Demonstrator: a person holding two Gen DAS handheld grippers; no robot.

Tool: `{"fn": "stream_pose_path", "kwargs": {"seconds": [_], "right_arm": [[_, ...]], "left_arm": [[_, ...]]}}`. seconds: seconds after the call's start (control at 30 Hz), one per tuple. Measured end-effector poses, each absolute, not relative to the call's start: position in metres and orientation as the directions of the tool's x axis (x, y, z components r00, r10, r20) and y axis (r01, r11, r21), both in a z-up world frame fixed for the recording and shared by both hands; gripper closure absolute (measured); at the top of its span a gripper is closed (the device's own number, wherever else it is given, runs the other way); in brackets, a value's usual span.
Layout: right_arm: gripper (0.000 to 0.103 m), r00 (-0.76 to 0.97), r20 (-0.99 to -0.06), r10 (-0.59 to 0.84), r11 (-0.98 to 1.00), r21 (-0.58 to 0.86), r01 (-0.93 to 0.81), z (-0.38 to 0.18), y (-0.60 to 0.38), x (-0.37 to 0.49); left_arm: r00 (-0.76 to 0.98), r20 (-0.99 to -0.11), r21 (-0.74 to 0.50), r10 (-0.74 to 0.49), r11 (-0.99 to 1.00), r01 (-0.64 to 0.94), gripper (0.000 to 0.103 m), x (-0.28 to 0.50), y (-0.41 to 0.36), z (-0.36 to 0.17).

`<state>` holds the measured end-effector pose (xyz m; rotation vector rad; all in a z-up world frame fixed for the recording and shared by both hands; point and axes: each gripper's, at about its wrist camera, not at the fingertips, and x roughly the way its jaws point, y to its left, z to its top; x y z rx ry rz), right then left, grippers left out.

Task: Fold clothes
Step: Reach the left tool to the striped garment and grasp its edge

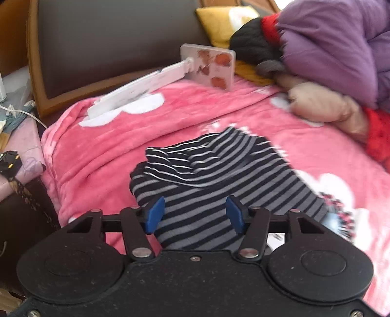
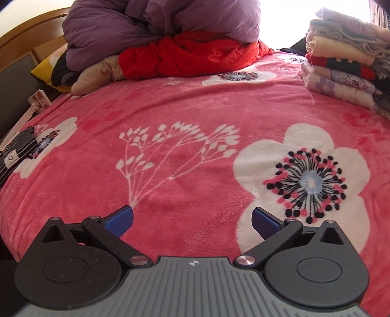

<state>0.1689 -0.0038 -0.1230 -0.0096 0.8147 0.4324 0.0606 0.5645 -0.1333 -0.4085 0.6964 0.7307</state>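
A folded black-and-grey striped garment (image 1: 219,180) lies on the pink flowered blanket (image 1: 102,146) near the bed's left edge. My left gripper (image 1: 195,213) is open, its blue pads on either side of the garment's near end, holding nothing. The same garment shows at the far left of the right wrist view (image 2: 17,151), with a white label on it. My right gripper (image 2: 192,220) is open and empty, low over the bare blanket (image 2: 195,117), well apart from the garment.
A pile of unfolded clothes, purple, red and beige (image 2: 158,41), sits at the head of the bed. A stack of folded clothes (image 2: 346,68) stands at the right. A white phone stand (image 1: 170,73) leans by the dark headboard (image 1: 109,44). A yellow pillow (image 1: 219,22) lies behind.
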Motion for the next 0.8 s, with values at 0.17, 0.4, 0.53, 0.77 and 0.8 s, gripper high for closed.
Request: {"fn": "stream_pose_path", "kwargs": {"seconds": [0.17,0.4,0.53,0.77,0.8], "right_arm": [[0.000,0.578,-0.733,0.358,0.914,0.149,-0.378,-0.138,0.001,0.175],[0.000,0.568,-0.747,0.346,0.921,0.155,-0.357,-0.148,0.000,0.173],[0.000,0.566,-0.741,0.360,0.918,0.176,-0.354,-0.144,-0.002,0.167],[0.000,0.586,-0.715,0.382,0.917,0.215,-0.335,-0.129,-0.036,0.145],[0.000,0.593,-0.710,0.380,0.919,0.219,-0.327,-0.127,-0.044,0.142]], "left_arm": [[0.509,-0.713,-0.040,0.483,0.696,-0.717,0.051,0.080,0.588,-0.146],[0.456,-0.711,0.114,0.535,0.728,-0.676,0.095,0.098,0.581,-0.145],[0.478,-0.704,0.111,0.526,0.746,-0.656,0.100,0.092,0.568,-0.135],[0.710,-0.578,-0.084,0.402,0.836,-0.543,0.101,0.055,0.515,-0.060],[0.738,-0.554,-0.099,0.385,0.850,-0.518,0.101,0.052,0.504,-0.048]]}}
